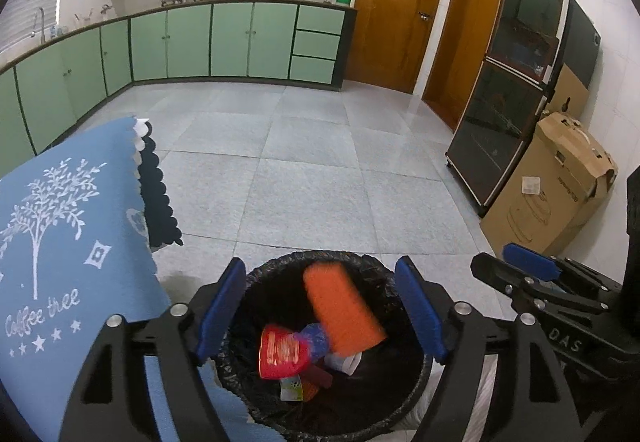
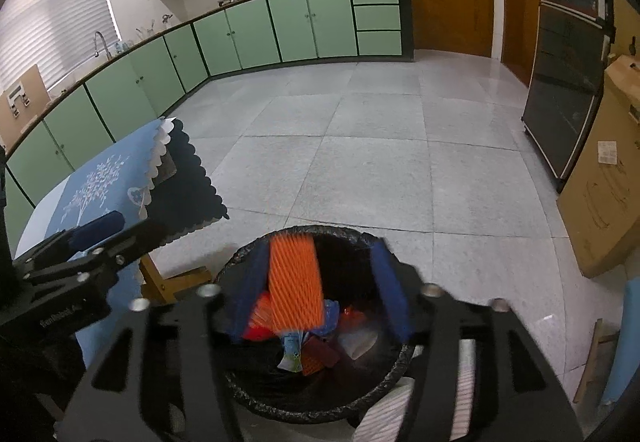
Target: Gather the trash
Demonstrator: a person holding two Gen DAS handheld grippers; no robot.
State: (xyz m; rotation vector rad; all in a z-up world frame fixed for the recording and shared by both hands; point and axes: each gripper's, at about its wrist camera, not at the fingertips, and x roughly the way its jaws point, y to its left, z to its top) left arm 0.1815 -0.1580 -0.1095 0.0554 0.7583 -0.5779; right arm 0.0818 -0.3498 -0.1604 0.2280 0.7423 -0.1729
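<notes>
Orange net sleeve (image 2: 296, 282) blurred above bin (image 1: 416, 382), touching neither pad; wrappers (image 1: 282, 352) already inside. Right gripper (image 2: 320, 292) open over bin, left gripper (image 1: 320, 310) open, empty. Drop looks nearly done; further trash unseen.

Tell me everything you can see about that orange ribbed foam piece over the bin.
The orange ribbed foam piece is a flat rectangle with a net-like ridged surface, blurred by motion. It hangs tilted above the black-lined round trash bin, over the wrappers inside. The right gripper has just opened; the foam sits against its left blue pad.
</notes>
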